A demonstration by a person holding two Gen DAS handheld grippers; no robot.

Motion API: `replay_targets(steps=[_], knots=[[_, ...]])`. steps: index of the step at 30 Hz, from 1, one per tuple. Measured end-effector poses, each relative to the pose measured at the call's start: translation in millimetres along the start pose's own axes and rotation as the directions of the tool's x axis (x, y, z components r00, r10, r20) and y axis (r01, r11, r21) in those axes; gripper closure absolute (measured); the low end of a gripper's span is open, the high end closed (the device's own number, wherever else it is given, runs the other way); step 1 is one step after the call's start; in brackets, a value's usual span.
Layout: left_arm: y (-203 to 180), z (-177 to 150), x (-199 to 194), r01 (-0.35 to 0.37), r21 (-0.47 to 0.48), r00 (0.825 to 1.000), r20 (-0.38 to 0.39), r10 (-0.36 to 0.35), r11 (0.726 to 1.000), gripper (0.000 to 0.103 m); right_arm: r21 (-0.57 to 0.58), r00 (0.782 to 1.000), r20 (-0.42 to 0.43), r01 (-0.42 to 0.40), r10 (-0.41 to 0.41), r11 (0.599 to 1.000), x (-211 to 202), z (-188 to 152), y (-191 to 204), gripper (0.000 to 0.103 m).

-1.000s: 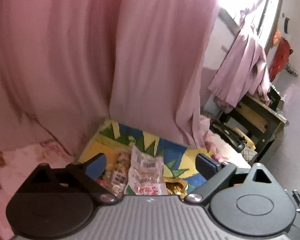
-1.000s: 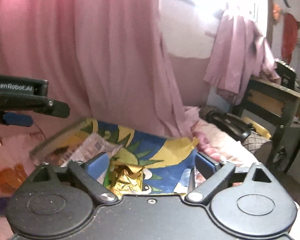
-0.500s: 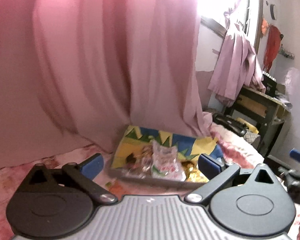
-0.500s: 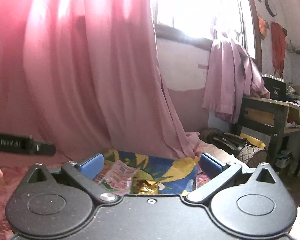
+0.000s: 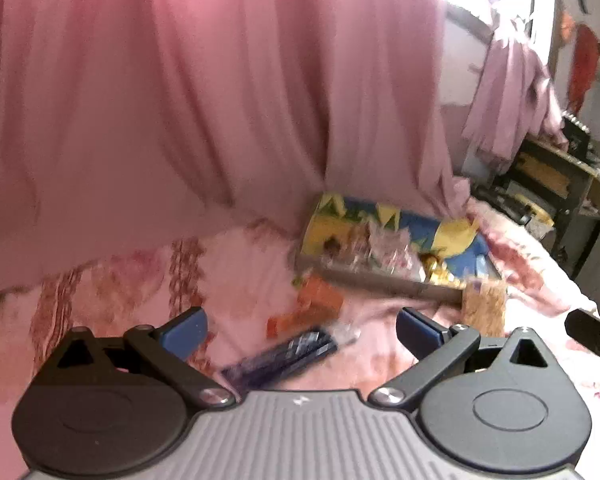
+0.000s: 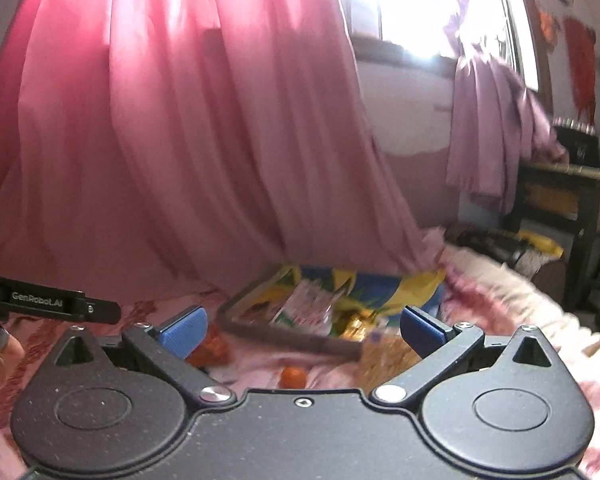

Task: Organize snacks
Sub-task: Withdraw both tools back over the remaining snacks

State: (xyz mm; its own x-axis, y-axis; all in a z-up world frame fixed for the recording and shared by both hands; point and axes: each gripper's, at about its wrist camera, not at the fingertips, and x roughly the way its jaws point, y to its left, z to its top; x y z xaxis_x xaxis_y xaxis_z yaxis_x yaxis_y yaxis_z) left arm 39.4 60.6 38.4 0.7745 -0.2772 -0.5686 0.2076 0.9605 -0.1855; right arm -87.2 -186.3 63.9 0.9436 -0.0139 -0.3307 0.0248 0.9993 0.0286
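**Snack sorting, partly done: both grippers drawn back from the tray**

Both grippers have pulled back from the tray [image 5: 384,284] since the earlier views, where its contents filled the space between the fingers; the tray now lies farther off, at the foot of the pink curtain [image 5: 220,100]. The left gripper [image 5: 300,326] stands wide open and empty. The right gripper [image 6: 302,326] is likewise spread to its widest, its jaws having just been opening, with nothing between them. Inside the tray sit several packets: clear wrappers [image 5: 384,246] and a gold foil one [image 5: 436,270]; blur prevents a count. Outside it, on the pink bedsheet [image 5: 120,280], lie an orange packet [image 5: 312,308], a dark blue packet [image 5: 288,356] nearest the left gripper, and a tan packet [image 5: 484,304] against the tray's near right corner. The right view also shows a small round orange item [image 6: 293,376], unidentifiable. Judged from this layout, some snacks are placed and at least 3 remain loose.
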Motion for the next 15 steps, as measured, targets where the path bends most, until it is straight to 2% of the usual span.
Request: replay_targets(steps=[4,6,9,15], knots=[[5,-7,3,-0.027,-0.014,0.998,-0.06,0.027,1.0,0.0,0.032,0.998,-0.061,-0.007,0.009,0.999,1,-8,4,0.001],[4,-9,9,-0.042,-0.002,0.993,-0.11,0.041,0.999,0.0,0.054,0.996,-0.092,-0.008,0.013,0.999,1,-13,5,0.001],[1,-13,13,-0.056,0.024,0.988,-0.14,0.059,0.998,0.0,0.088,0.989,-0.147,-0.009,0.022,0.996,4,-22,5,0.001],[-2,-17,22,-0.067,0.048,0.977,-0.2,0.076,0.997,0.0,0.056,0.974,-0.224,-0.012,0.024,0.998,15,-34,13,0.001]])
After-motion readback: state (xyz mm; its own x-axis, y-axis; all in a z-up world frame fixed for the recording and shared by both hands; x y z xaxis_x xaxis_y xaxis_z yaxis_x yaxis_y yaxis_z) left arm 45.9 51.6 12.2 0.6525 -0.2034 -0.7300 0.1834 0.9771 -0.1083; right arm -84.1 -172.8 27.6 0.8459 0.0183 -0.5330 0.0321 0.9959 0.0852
